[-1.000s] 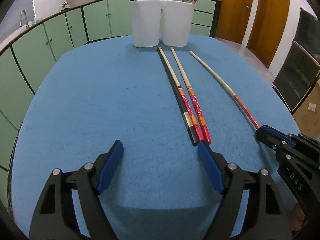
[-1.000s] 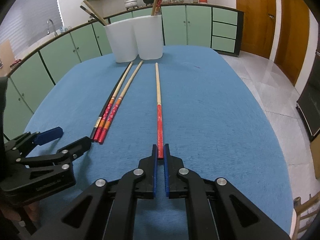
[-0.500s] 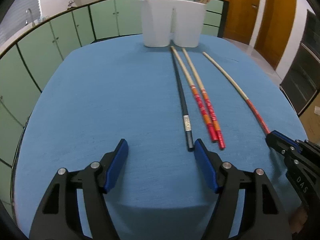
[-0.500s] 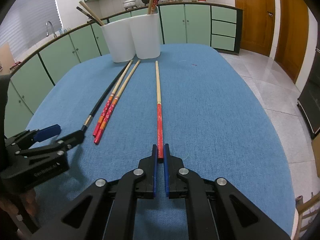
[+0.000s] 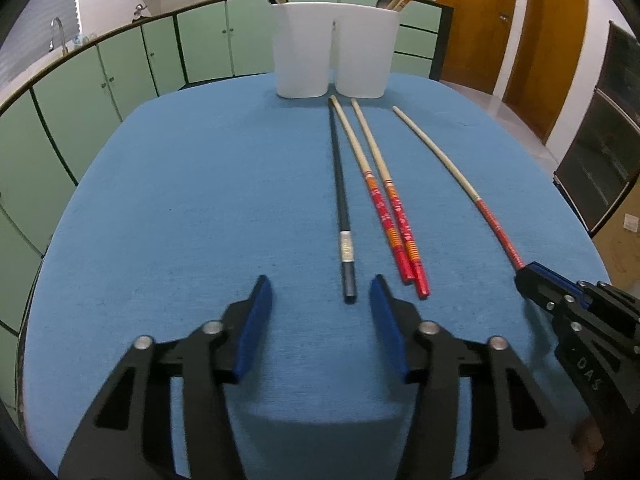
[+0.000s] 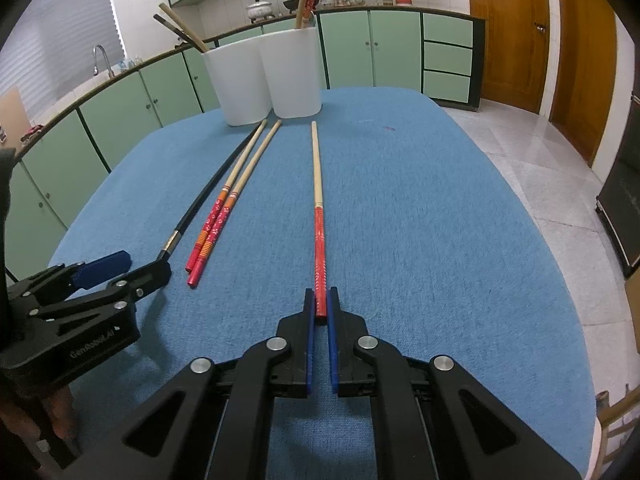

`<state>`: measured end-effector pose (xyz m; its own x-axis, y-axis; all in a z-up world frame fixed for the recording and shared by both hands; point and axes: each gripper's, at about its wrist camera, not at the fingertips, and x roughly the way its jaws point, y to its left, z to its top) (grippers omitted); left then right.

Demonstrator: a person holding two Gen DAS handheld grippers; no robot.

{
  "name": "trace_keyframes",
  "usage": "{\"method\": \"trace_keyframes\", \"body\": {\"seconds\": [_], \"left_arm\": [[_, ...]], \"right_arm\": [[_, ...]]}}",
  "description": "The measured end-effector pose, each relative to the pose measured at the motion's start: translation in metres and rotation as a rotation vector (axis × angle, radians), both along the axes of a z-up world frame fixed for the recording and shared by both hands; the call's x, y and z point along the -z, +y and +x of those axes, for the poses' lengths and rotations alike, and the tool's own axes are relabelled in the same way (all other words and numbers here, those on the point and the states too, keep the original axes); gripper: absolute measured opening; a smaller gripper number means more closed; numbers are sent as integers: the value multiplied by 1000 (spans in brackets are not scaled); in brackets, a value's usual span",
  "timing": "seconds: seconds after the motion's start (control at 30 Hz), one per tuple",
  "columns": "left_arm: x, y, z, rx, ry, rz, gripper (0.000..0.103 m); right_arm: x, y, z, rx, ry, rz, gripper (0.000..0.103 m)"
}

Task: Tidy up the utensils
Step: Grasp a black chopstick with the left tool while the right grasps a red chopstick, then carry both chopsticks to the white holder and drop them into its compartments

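Observation:
Several chopsticks lie on the blue table (image 5: 180, 208). A black chopstick (image 5: 342, 208) with a silver band points at the gap of my open left gripper (image 5: 320, 300), its near end just ahead of the fingertips. Two red-handled chopsticks (image 5: 394, 224) lie side by side to its right. My right gripper (image 6: 320, 300) is shut on the red end of a single red-handled chopstick (image 6: 319, 216), which lies flat on the table. Two white holders (image 5: 334, 48) stand at the far edge with chopsticks in them. The holders also show in the right wrist view (image 6: 264, 76).
Green kitchen cabinets (image 5: 100, 76) curve behind the table. Wooden doors (image 6: 516, 32) are at the right. The table edge drops to a tiled floor (image 6: 552, 160) on the right side. The left gripper shows in the right wrist view (image 6: 120, 270).
My left gripper has shifted right and forward, so the black chopstick now lines up with its open gap. The right gripper stays shut on the single chopstick.

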<state>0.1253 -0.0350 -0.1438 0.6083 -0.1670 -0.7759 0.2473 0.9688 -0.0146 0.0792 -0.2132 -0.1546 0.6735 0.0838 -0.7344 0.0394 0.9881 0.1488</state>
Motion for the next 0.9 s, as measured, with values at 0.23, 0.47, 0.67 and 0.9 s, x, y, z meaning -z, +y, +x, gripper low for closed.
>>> {"method": "trace_keyframes", "body": {"seconds": [0.23, 0.47, 0.67, 0.9], "left_arm": [[0, -11, -3, 32, -5, -7, 6], [-24, 1, -12, 19, -55, -19, 6], [-70, 10, -26, 20, -178, -12, 6], [-130, 20, -23, 22, -288, -65, 6]], "right_arm": [[0, 1, -2, -1, -3, -7, 6], [-23, -7, -9, -7, -31, -1, 6], [-70, -19, -17, -12, -126, -5, 6], [-123, -40, -13, 2, -207, 49, 6]]}}
